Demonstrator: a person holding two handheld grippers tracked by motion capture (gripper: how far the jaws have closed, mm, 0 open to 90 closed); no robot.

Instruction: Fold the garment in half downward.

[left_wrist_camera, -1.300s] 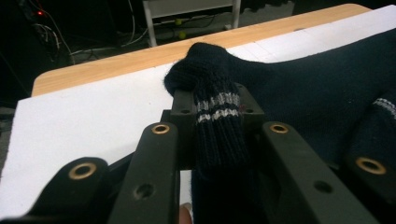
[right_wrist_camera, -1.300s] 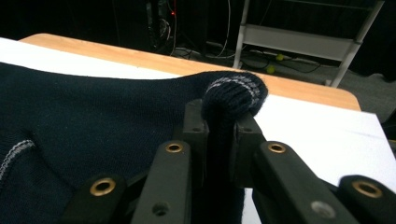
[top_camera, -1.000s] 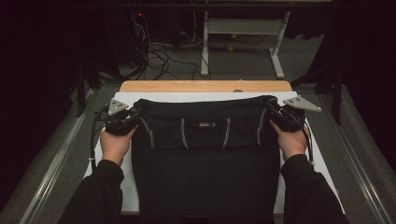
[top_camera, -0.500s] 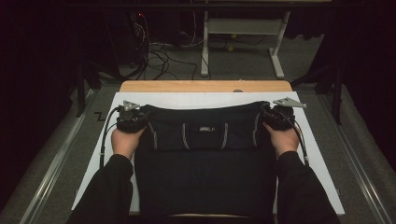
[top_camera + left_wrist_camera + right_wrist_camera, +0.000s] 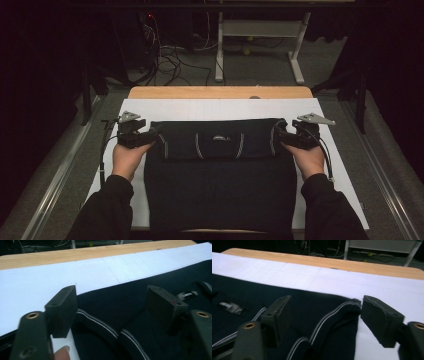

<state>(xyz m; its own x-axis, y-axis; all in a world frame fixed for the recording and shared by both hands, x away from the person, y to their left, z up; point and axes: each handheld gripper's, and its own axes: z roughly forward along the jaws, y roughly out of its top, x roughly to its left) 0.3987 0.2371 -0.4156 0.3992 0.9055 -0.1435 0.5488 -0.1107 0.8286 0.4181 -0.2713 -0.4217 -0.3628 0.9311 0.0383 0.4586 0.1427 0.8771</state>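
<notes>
Nearest the camera in the high view, two dark sleeves (image 5: 107,210) are seen entering from the bottom edge, each hand wrapped round a gripper. Between them a black garment (image 5: 220,185) is spread flat on a white sheet (image 5: 220,109), its lower part reaching toward the person. Across its upper part a folded band with thin pale stripes (image 5: 199,146) and a small label (image 5: 218,138) is laid.

The left gripper (image 5: 150,136) is held at the band's left end, the right gripper (image 5: 282,137) at its right end. In the left gripper view (image 5: 110,305) the jaws are seen standing wide apart, having just been opening; dark cloth with a pale stripe lies below and between them, but is not pressed by the pads. In the right gripper view (image 5: 324,315) the jaws have likewise just been opening and are spread wide, with the striped fold's corner between them, unclamped, and the label off to the left.

Beyond the garment, bare white sheet is followed by the table's (image 5: 220,92) wooden edge. Farther off, cables (image 5: 165,55) and a white frame (image 5: 257,30) are seen on the floor.
</notes>
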